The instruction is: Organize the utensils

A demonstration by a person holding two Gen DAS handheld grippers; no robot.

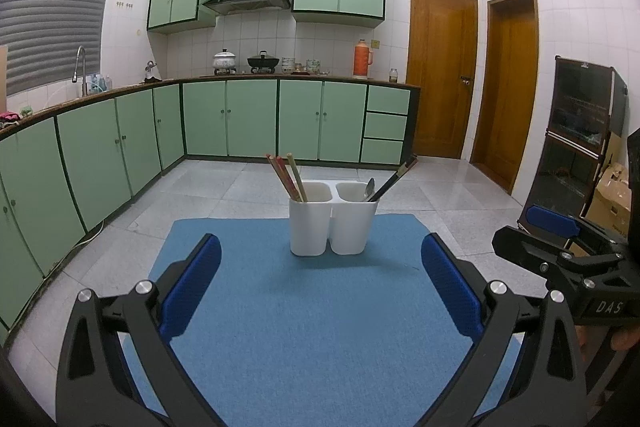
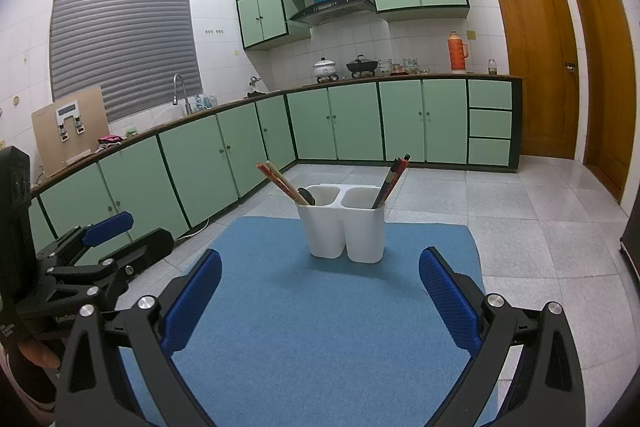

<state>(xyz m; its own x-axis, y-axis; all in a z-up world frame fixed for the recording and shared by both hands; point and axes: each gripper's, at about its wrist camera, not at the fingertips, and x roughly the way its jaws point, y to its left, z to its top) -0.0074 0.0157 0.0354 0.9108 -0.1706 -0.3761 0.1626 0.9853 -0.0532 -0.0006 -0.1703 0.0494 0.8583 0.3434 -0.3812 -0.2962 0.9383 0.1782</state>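
White two-compartment holder [image 1: 333, 223] stands upright near the far edge of the blue mat [image 1: 304, 327] on the worktop, well ahead of both tongs. Left compartment: red/tan chopsticks [image 1: 286, 177] leaning left; the right wrist view also shows a dark spoon-like head [image 2: 307, 195] there. Right compartment: dark chopsticks [image 1: 394, 179] leaning right, plus a metal spoon [image 1: 369, 189] seen from the left wrist view. Left tongs [image 1: 320, 279] spread wide, holding nothing; right tongs [image 2: 320, 287] likewise spread and empty. Handling judgement: chopsticks are light, stiff, thin and smooth, so likely to slip or pivot in the pads; best pinched across the exposed upper shafts and lifted along their lean. Holder looks like light plastic and may tip if a utensil drags on the rim.
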